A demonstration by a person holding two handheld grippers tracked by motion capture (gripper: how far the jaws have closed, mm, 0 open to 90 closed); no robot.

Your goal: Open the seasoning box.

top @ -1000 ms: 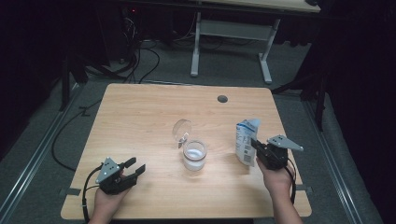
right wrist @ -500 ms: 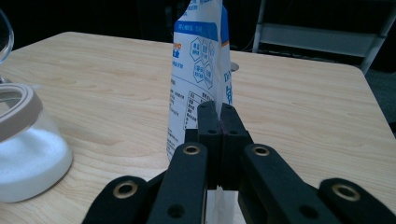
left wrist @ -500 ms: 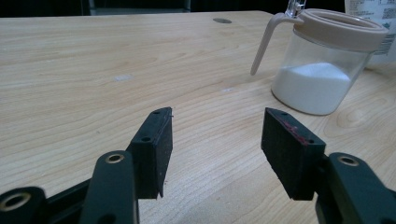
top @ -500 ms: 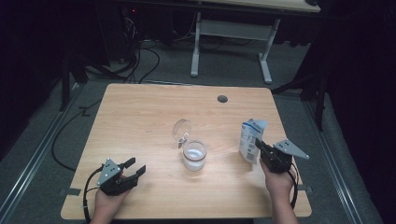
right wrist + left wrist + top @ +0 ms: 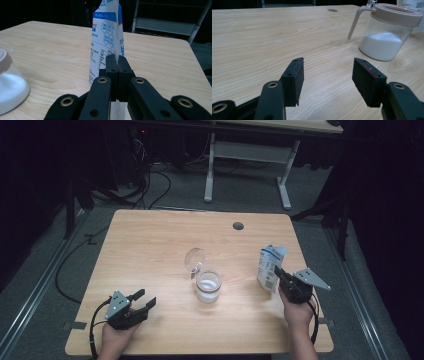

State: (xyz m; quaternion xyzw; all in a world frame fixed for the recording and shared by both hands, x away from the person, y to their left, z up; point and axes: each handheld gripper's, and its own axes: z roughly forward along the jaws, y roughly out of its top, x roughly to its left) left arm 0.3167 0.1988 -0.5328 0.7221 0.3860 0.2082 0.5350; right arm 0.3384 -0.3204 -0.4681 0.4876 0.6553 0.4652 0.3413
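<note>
A white and blue printed bag point(image 5: 270, 262) stands upright at the table's right side, and my right gripper point(image 5: 277, 272) is shut on its lower edge. In the right gripper view the two jaws press together on the bag point(image 5: 107, 32) at the gripper point(image 5: 117, 58). A clear jar point(image 5: 208, 286) half full of white powder stands mid-table with its hinged lid point(image 5: 194, 258) flipped up. My left gripper point(image 5: 146, 297) rests at the front left, open, far from the jar. Its jaws have just been opening, with nothing between them point(image 5: 328, 62). The jar point(image 5: 389, 37) lies ahead to its right.
The wooden table point(image 5: 150, 245) has a round cable hole point(image 5: 238, 226) near its far edge. A white desk frame point(image 5: 245, 155) and cables lie on the floor beyond. The person's hands come in from the front edge.
My right gripper has drifted slightly to the right with the bag in it. The left hand has stayed where it was.
</note>
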